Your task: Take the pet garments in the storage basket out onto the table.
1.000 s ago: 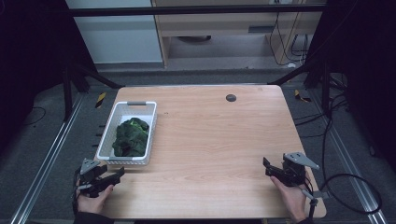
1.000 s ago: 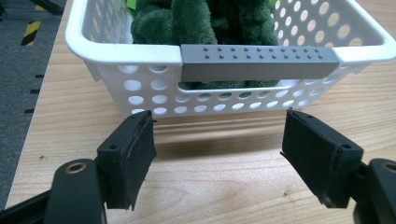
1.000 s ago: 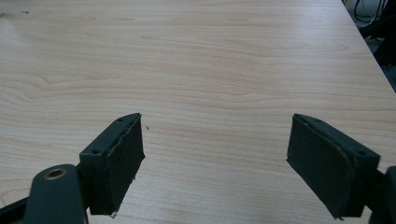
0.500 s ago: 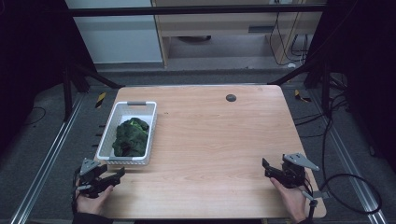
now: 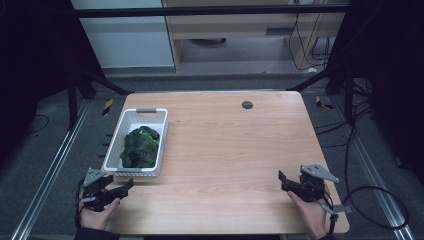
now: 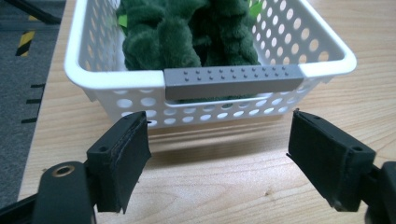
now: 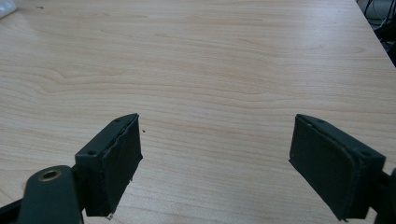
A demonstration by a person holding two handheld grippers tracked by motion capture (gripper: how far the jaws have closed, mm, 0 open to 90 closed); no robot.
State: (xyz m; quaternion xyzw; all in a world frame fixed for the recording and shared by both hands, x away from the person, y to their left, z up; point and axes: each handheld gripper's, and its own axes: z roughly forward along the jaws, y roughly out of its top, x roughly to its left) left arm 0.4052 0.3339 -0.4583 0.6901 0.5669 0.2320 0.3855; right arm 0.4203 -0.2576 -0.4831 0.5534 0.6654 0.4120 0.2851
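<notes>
A: Item one, the left tool [image 5: 127, 185]. How is it recorded?

B: It is held in a hand at the near left corner of the tabletop [image 5: 225, 150]. Its jaws are spread wide and have just been opening further; nothing is gripped between them. In the left gripper view the left tool [image 6: 219, 140] is pointed at the near end wall of the white basket [image 6: 210, 100], just short of it, and no contact is seen.

A: Item two, the basket.

B: A white perforated basket [image 5: 114, 152] is set on the left part of the tabletop, its long side running away from the person. A grey studded handle strip [image 6: 231, 80] is fitted along the near rim. Dark green plush material [image 6: 187, 32] is heaped inside (the same green heap [image 5: 140, 147] is seen from above, filling the middle of the basket).

A: Item three, the right tool.

B: The right tool [image 5: 281, 180] is held at the near right corner, well apart from the basket. In the right gripper view the right tool [image 7: 217, 140] is shown with jaws released and wide, and bare wood is seen between them.

A: Anything further entered?

B: A small dark round disc [image 5: 247, 104] is set into the far part of the tabletop. A cable [image 5: 370, 200] is trailed from the right tool over the floor.
</notes>
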